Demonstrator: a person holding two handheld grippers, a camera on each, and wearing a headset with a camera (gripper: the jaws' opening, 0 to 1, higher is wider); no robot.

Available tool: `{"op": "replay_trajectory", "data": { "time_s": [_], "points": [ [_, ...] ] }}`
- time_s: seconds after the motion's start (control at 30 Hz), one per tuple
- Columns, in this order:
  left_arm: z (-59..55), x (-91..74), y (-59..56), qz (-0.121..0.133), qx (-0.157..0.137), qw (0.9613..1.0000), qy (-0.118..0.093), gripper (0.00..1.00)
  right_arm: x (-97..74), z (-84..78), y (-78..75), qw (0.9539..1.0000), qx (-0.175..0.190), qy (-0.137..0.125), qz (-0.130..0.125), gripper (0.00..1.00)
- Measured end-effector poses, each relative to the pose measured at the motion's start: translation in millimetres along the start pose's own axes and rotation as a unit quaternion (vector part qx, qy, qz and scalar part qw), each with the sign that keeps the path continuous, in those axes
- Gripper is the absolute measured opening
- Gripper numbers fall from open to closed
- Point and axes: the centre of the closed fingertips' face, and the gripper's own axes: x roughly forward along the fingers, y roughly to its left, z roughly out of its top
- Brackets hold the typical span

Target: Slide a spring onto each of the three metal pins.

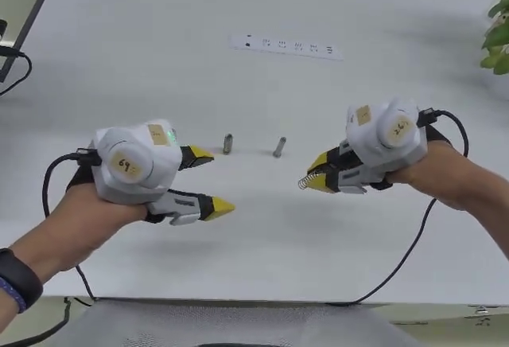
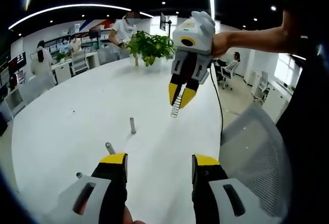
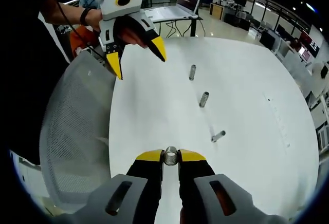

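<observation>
A big white table [image 1: 262, 235] takes up most of the head view, with the back of a grey mesh chair [image 1: 238, 323] at 6 o'clock. A green plant [image 1: 497, 21] peeks in at 2 o'clock and a long white power strip [image 1: 286, 46] lies at 12 o'clock. The left gripper [image 1: 213, 181] is held at 8 o'clock above the table, with its yellow tips spread wide apart and nothing between them. The right gripper [image 1: 318, 176] is at 3 o'clock, and its tips are pinching the spring [image 1: 305, 181]. In the right gripper view three small metal pins sit in a row on the table: the far pin [image 3: 192, 72], the middle pin [image 3: 204, 99] and the near pin [image 3: 217, 136]. The far pin and the middle pin stand up. The near pin leans toward 2 o'clock in that round view. In the head view the middle pin [image 1: 228, 143] and the near pin [image 1: 280, 147] stand between the two grippers. The spring is off the pins, in the air. Its long side pokes out of the tips toward 8 o'clock, pointing across at the left gripper. In the right gripper view its round end [image 3: 170, 155] faces the camera.
</observation>
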Motion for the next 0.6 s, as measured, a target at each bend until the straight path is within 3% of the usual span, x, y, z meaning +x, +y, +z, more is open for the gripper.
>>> {"op": "replay_trajectory", "data": {
  "time_s": [0.6],
  "points": [
    [-23.3, -30.0, 19.3, 0.042, -0.036, 0.9985, 0.004, 0.54, 6.2, -7.2, -22.3, 0.9997, 0.014, 0.014, -0.016, 0.09]
  ]
}}
